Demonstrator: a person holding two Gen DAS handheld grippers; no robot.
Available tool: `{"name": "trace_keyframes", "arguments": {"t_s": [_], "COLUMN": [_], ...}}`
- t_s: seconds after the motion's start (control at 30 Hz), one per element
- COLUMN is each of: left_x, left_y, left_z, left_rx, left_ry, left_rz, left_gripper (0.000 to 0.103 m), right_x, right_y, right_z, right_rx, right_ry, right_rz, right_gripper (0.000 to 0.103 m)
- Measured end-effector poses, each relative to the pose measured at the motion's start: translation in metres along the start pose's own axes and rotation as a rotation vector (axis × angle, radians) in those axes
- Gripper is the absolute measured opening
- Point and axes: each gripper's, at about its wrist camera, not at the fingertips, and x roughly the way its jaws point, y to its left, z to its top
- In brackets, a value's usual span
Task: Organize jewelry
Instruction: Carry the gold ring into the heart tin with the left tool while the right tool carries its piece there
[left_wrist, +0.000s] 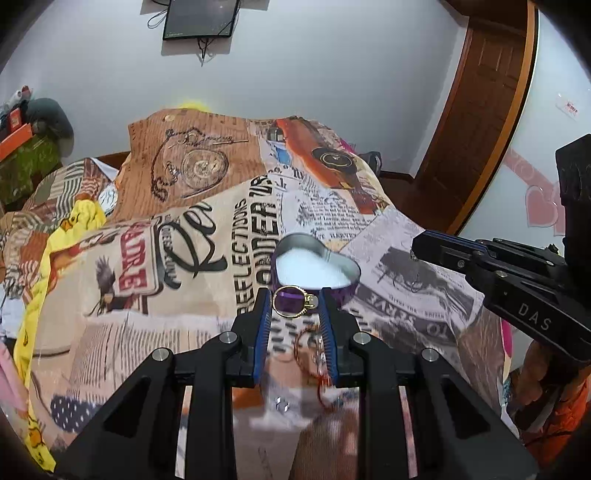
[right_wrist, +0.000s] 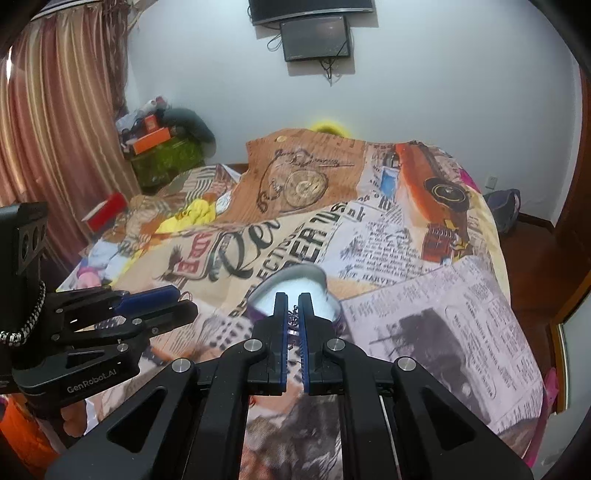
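The left hand-held gripper (left_wrist: 294, 301) clamps a light, stiff, slippery ring (left_wrist: 293, 301) by its band, near the heart-shaped box (left_wrist: 334, 260), while the right hand-held gripper (right_wrist: 294, 308) pinches a limp chain (right_wrist: 294, 317).

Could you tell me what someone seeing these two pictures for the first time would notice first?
Probably the gold ring with a purple stone, pinched between the left gripper's blue fingertips just in front of the heart-shaped tin with its white lining. The tin sits on a loud newspaper-print bedspread showing a pocket watch and an orange car. The right gripper is nearly closed on a thin dark chain near the same tin.
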Motion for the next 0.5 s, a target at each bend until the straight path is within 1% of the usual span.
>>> {"name": "trace_keyframes", "arguments": {"t_s": [0.3,0.5], "left_x": [0.028,0.051], "left_y": [-0.001,0.0], "left_z": [0.018,0.025], "left_rx": [0.014,0.024], "left_ry": [0.004,0.026], "left_rz": [-0.001,-0.005], "left_gripper": [0.025,0.025], "right_x": [0.016,0.036], "right_y": [-0.012,-0.018], "right_z": [0.013,0.02], "right_rx": [0.007,0.014], "right_ry": [-0.023,-0.011], "right_rz": [0.009,0.037], "right_gripper": [0.005,0.005]}}
